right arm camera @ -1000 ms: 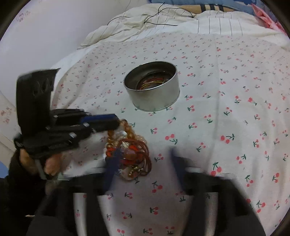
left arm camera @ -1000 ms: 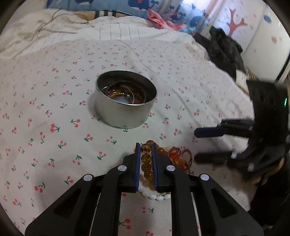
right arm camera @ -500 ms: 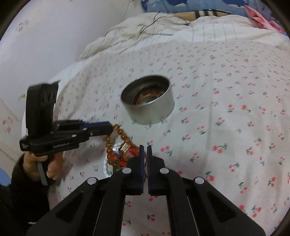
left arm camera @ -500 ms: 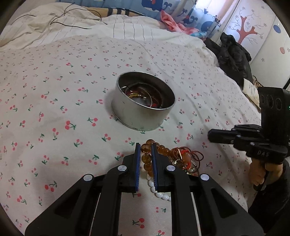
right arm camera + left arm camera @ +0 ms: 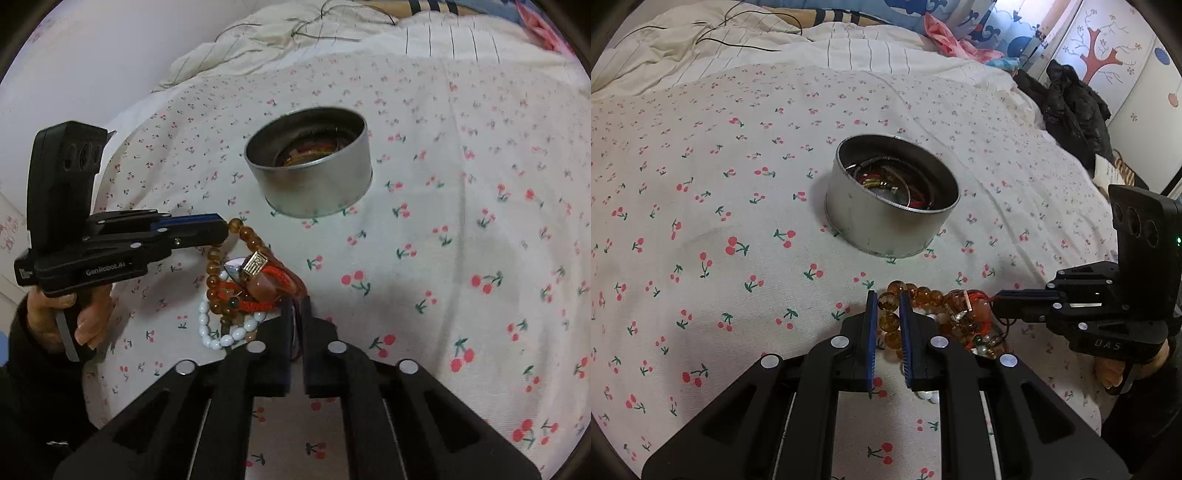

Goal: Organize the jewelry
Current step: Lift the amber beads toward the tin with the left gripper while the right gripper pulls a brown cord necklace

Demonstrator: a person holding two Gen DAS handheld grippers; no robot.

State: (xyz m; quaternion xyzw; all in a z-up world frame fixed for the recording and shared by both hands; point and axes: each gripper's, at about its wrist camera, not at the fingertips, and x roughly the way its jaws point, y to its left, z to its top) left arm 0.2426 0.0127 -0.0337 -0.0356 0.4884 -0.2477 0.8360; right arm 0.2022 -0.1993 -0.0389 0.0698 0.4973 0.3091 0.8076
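Note:
On the cherry-print sheet lies a tangled heap of bracelets. My left gripper (image 5: 886, 301) is shut on the amber bead bracelet (image 5: 925, 293), a bead pinched between its blue pads. My right gripper (image 5: 295, 310) is shut on the red cord bracelet (image 5: 284, 277), which carries a gold charm (image 5: 255, 264). A white bead bracelet (image 5: 207, 325) lies under the heap. The round metal tin (image 5: 886, 229) stands just beyond, with bangles and red cords inside. From the side, the left gripper (image 5: 223, 230) and the right gripper (image 5: 997, 304) both meet the heap.
The cherry-print sheet (image 5: 701, 184) spreads wide around the tin (image 5: 317, 192). Crumpled striped bedding with thin black cables (image 5: 738, 33) lies at the far end. A black jacket (image 5: 1075, 107) sits at the bed's right edge. A pale wall (image 5: 92, 55) borders the left.
My right gripper went from open beside the heap to shut on the red cord. The left gripper kept its hold on the amber beads.

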